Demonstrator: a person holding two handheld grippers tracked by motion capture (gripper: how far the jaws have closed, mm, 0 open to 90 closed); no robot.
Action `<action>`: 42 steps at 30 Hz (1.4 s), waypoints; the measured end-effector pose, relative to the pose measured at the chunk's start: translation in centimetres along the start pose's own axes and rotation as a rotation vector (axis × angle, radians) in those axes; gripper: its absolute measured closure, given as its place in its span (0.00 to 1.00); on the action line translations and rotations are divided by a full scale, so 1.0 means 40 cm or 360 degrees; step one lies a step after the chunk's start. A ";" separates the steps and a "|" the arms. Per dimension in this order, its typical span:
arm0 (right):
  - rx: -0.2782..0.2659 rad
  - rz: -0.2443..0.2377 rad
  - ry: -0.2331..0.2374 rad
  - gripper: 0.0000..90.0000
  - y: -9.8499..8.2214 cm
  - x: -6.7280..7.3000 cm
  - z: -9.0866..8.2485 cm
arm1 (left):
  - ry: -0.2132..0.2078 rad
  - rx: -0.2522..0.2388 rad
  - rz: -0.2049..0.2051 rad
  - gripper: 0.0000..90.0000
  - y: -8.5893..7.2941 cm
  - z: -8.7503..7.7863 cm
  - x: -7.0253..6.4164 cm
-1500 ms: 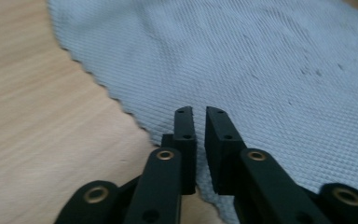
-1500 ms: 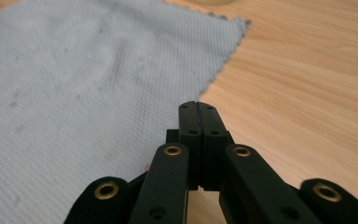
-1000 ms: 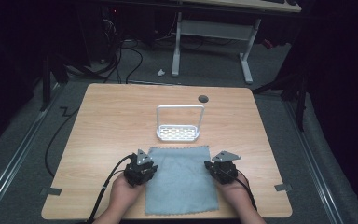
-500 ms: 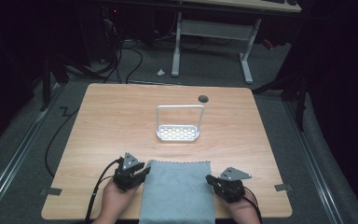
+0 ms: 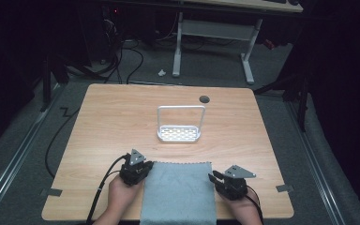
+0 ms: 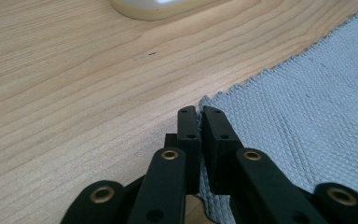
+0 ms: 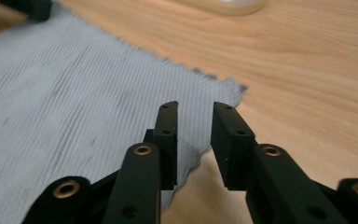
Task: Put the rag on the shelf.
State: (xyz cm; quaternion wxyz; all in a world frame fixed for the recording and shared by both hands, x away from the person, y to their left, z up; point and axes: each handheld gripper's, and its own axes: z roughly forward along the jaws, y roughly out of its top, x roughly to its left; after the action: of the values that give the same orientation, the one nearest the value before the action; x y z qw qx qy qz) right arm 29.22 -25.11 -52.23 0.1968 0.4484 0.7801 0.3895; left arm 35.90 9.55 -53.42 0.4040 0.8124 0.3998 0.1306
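The grey cloth (image 5: 178, 192) has been dragged toward 6 o'clock since a second ago and now hangs off the table (image 5: 103, 117) edge. The left gripper (image 6: 199, 114) is clamped on its corner; the right gripper (image 7: 193, 109) looks released, jaws slightly parted. The white rack (image 5: 179, 124) sits untouched at 12.

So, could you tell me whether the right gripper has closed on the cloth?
No, the right gripper has its jaws apart over the cloth's edge.
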 end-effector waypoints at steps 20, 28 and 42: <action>0.0107 0.0003 -0.0135 0.79 0.055 -0.028 0.100 | -0.0032 0.0002 -0.0027 0.97 0.000 0.001 0.007; 0.0112 -0.0095 -0.0103 0.99 0.054 -0.008 0.101 | -0.0046 -0.0002 -0.0051 0.97 -0.002 -0.001 0.008; -0.0044 -0.0069 -0.0065 0.99 0.060 -0.001 0.068 | -0.0090 -0.0134 -0.0078 0.98 -0.014 -0.039 0.007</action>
State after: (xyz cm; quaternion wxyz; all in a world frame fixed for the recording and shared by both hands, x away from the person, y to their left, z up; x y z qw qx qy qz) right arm 32.34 -23.26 -52.05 0.2272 0.4363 0.7801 0.3866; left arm 34.94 10.83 -52.89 0.4519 0.7880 0.4022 0.1143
